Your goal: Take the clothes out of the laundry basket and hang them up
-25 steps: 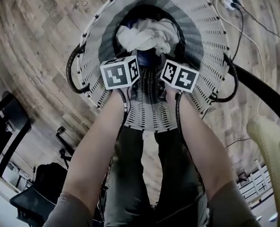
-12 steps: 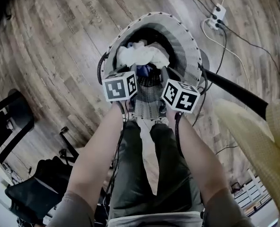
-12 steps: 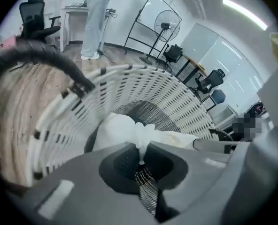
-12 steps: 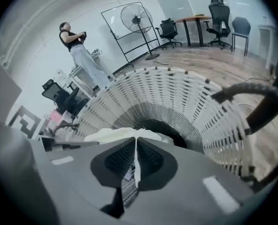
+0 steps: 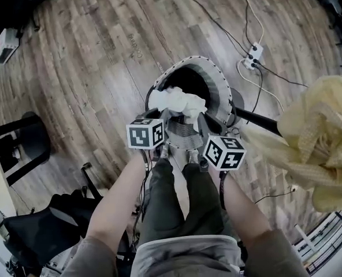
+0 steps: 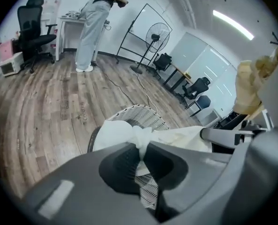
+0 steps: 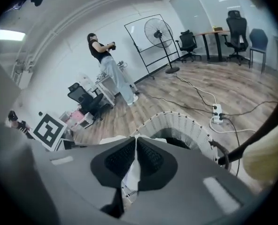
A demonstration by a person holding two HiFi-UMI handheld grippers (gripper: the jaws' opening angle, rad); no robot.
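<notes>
A white garment (image 5: 179, 101) hangs bunched over the mouth of the round white wicker laundry basket (image 5: 212, 77) on the floor. Both grippers hold it. My left gripper (image 5: 161, 119) is shut on a gathered fold of the white garment (image 6: 125, 134); the basket (image 6: 146, 116) shows just beyond it. My right gripper (image 5: 201, 133) is shut on a thin edge of the same white garment (image 7: 130, 175), with the basket (image 7: 183, 124) behind it. The garment's lower part is hidden by the jaws. Dark clothes lie deeper in the basket.
A pale yellow garment (image 5: 321, 134) hangs at the right on a rack with a dark pole (image 5: 257, 118). A power strip (image 5: 253, 53) with cables lies past the basket. A black chair (image 5: 21, 143) stands at the left. A person (image 6: 94, 27) and a fan (image 6: 160, 35) are far off.
Both grippers have risen with the white garment, pulling it up from the basket. The basket now looks smaller and farther below, and more of the floor shows.
</notes>
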